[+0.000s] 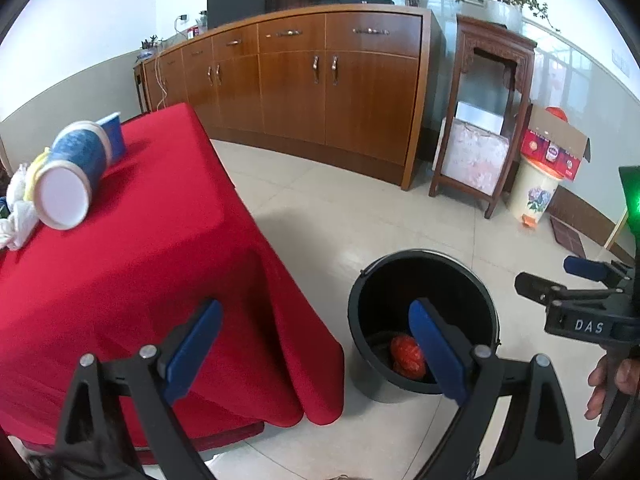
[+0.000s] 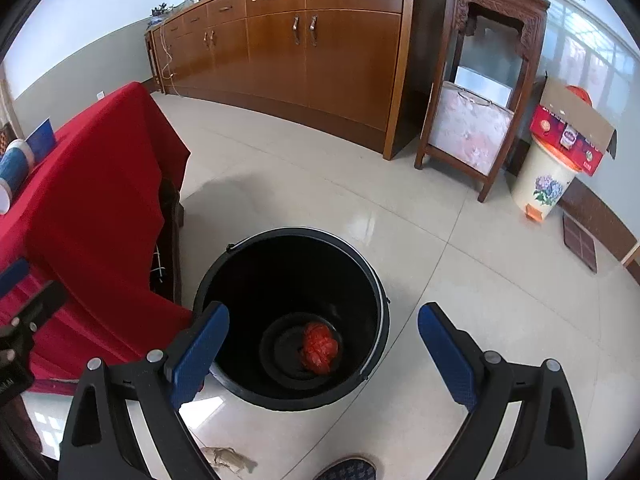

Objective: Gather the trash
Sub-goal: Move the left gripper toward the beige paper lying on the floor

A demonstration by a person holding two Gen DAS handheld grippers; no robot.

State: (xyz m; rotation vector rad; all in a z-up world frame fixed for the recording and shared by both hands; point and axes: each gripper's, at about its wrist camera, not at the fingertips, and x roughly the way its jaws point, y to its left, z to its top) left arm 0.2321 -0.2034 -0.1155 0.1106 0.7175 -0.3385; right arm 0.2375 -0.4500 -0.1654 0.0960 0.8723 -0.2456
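Crumpled red trash wad [image 2: 319, 347] lies at bottom of black bucket [image 2: 372, 280] on the tiled floor [image 2: 500, 300], just beside the red-draped bench [image 1: 132, 272]. On the bench: blue paper cup [image 1: 74, 174] on its side, white bag [image 1: 16, 208] touching it, a second blue cup [image 1: 114, 134] behind. Right gripper [image 2: 324, 356] above bucket mouth, fingers [image 2: 198, 354] spread apart, holding nothing. Left gripper [image 1: 316, 352] over the bench edge, fingers [image 1: 192, 350] also released, empty. Brown paper scrap [image 2: 228, 458] on floor near the bucket. Wooden sideboard [image 1: 320, 92] behind.
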